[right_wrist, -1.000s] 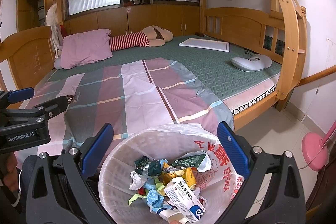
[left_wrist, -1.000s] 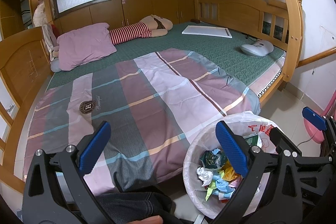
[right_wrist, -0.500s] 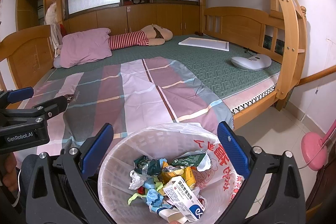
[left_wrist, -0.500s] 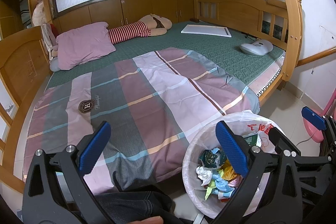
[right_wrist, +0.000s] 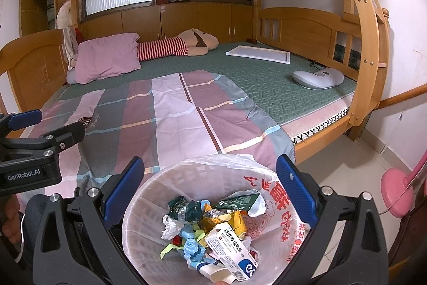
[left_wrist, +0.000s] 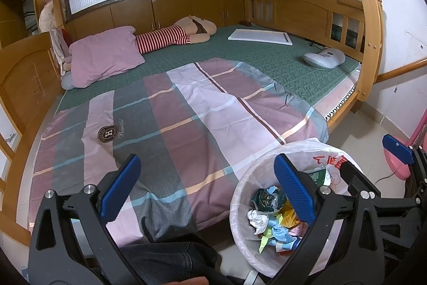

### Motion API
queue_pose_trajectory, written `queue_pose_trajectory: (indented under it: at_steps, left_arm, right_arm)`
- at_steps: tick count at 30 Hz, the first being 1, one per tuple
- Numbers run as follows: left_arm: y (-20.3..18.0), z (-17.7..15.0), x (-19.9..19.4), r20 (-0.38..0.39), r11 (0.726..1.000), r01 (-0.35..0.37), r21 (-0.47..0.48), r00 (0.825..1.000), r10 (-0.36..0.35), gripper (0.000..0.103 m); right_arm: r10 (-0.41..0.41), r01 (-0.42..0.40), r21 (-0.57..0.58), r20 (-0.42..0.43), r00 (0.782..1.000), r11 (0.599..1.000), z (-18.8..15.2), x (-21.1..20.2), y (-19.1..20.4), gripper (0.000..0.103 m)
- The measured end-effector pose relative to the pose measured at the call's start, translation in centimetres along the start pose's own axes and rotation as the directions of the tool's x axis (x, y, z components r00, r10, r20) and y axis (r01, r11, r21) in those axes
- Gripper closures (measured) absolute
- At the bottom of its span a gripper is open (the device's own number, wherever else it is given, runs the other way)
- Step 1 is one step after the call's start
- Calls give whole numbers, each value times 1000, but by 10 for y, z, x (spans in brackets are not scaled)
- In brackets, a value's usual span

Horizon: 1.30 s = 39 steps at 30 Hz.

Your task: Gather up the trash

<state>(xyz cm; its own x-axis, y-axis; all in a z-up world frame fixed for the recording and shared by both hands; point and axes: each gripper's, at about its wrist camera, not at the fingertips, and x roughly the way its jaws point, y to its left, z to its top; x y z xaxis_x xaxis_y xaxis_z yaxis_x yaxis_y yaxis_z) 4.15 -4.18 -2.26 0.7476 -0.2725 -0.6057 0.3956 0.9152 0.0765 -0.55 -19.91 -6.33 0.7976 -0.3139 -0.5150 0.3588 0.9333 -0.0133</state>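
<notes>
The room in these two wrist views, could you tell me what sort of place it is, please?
Most likely a home bedroom: a wooden bunk bed with a pink pillow and a striped quilt, and a lined trash basket on the tiled floor beside it.

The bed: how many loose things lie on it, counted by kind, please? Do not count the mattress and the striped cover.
Pink pillow: 1
Plush doll with striped body: 1
White flat board: 1
Grey rounded device: 1
Total: 4
</notes>
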Motion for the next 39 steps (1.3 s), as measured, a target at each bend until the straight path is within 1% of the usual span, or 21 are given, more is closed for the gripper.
queue_pose_trajectory:
  at_steps: [4,17,39]
  left_arm:
    - [2,0,1,-9,1000,10,-6,1000,-10,4]
    - [6,1,3,-11,1000,24,1,1000,-24,4]
    - [5,1,2,-10,1000,28,5,1000,-28,4]
  right_arm:
    - [-13,13,-6,-18,1000,1000,1,1,0,6]
    - [-29,28,-26,-19,999,999,5,-3,5,6]
    - [-29,29,-26,-22,999,999,5,-3,5,6]
